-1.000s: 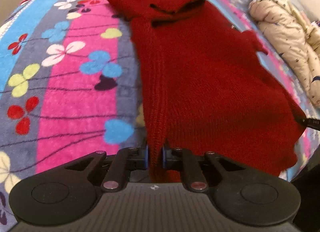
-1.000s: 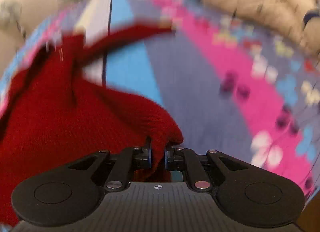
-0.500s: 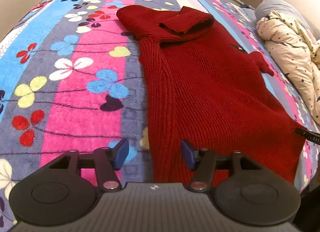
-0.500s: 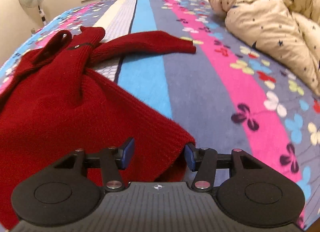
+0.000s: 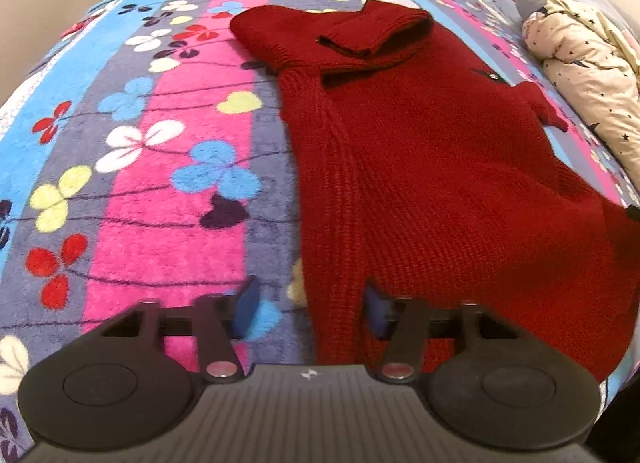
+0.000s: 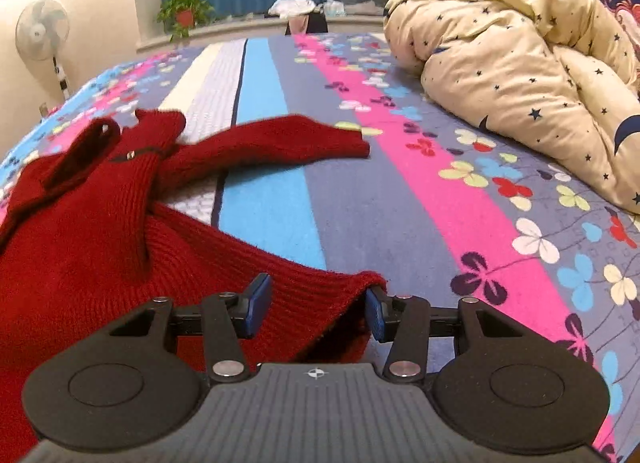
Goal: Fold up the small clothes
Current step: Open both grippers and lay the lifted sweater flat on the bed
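Both grippers, clamped on the hem a second ago, have let go. Left gripper [image 5: 306, 305] is closing again, its fingers astride the sweater's [image 5: 432, 167] near corner; right gripper [image 6: 318, 309] narrows slightly around the other corner. That sweater lies flat on the blanket [image 5: 160, 223], spread ready for folding.

the red sweater [image 6: 80, 231] runs off the right-wrist view's left edge.
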